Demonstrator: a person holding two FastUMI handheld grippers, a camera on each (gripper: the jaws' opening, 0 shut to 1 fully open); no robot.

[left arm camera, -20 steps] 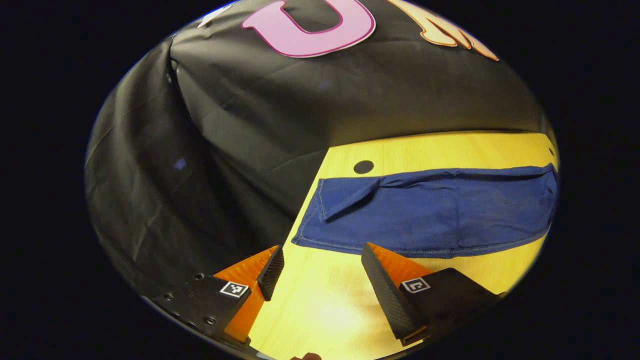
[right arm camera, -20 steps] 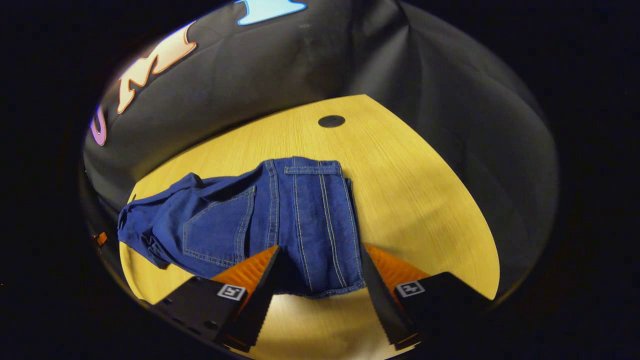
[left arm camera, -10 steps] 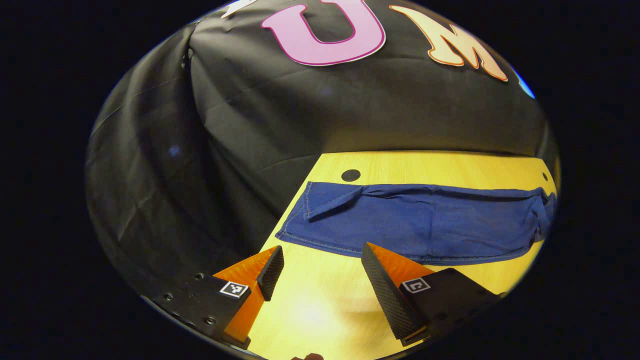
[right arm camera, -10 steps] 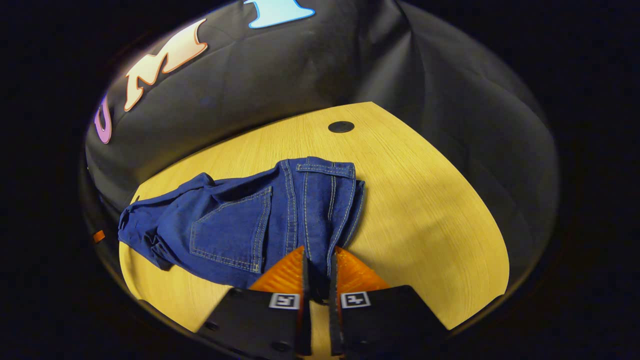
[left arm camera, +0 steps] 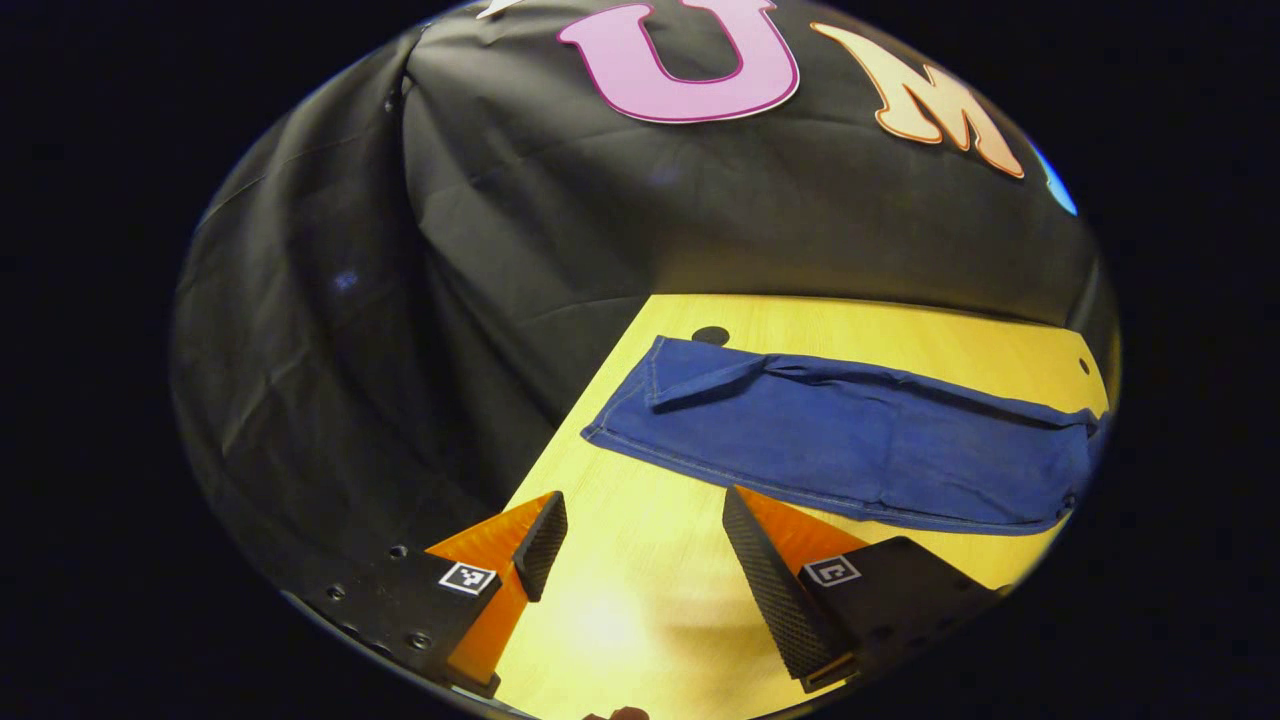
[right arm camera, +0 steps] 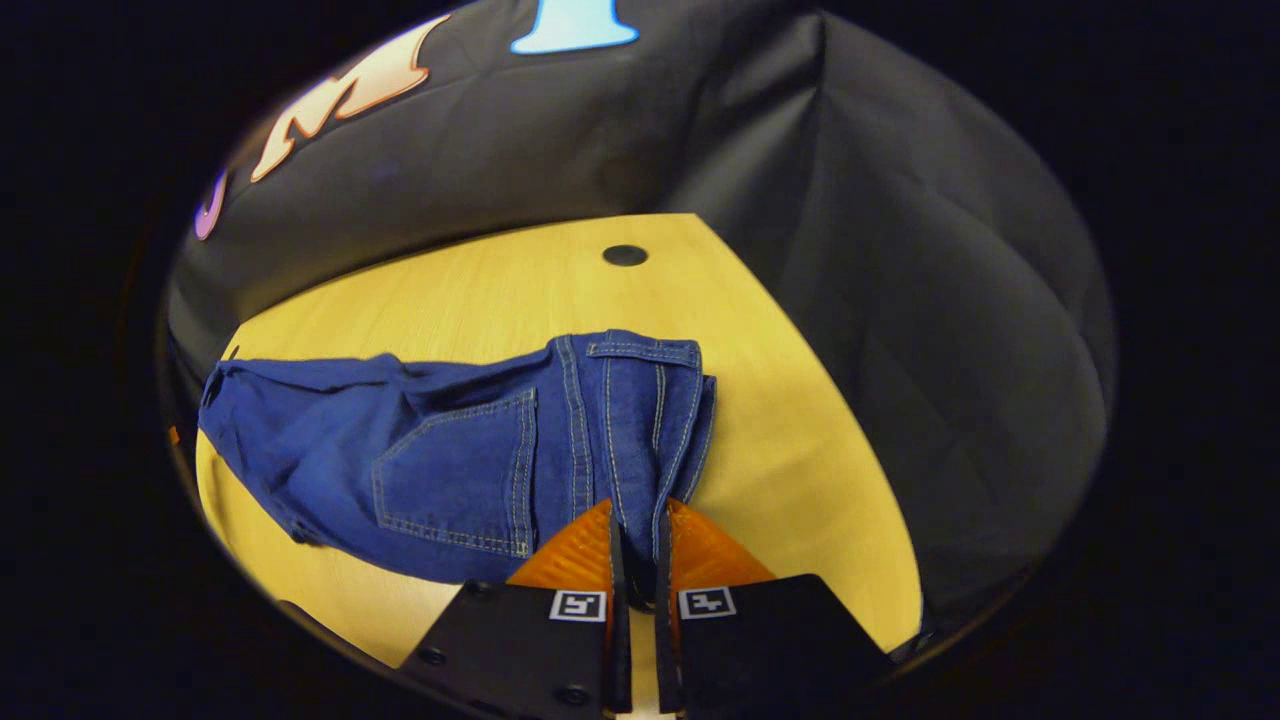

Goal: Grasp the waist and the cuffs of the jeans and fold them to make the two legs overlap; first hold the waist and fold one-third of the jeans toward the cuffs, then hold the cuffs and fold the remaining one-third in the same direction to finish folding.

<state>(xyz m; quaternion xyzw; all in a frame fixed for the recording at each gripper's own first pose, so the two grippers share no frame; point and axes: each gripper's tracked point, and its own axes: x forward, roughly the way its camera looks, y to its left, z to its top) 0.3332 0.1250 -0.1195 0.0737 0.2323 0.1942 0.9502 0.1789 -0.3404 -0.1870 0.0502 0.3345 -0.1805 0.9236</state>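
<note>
Right gripper view: right gripper point(right arm camera: 636, 530) clenched on near waist edge of jeans point(right arm camera: 470, 450), ready for the leg-overlap fold. Left gripper view: left gripper point(left arm camera: 640, 535) released, hovering over worktop point(left arm camera: 640, 600) near cuffs point(left arm camera: 650, 385); jeans flat, lengthwise.

In your left gripper view, the jeans point(left arm camera: 840, 440) run off the right edge, so you cannot see their waist end there. In your right gripper view, the right gripper point(right arm camera: 636, 545) covers the bit of waistband it pinches, and the legs run out of the picture at the left edge. The dark round spot point(right arm camera: 625, 255) on the table point(right arm camera: 800, 450) is too small to tell.
</note>
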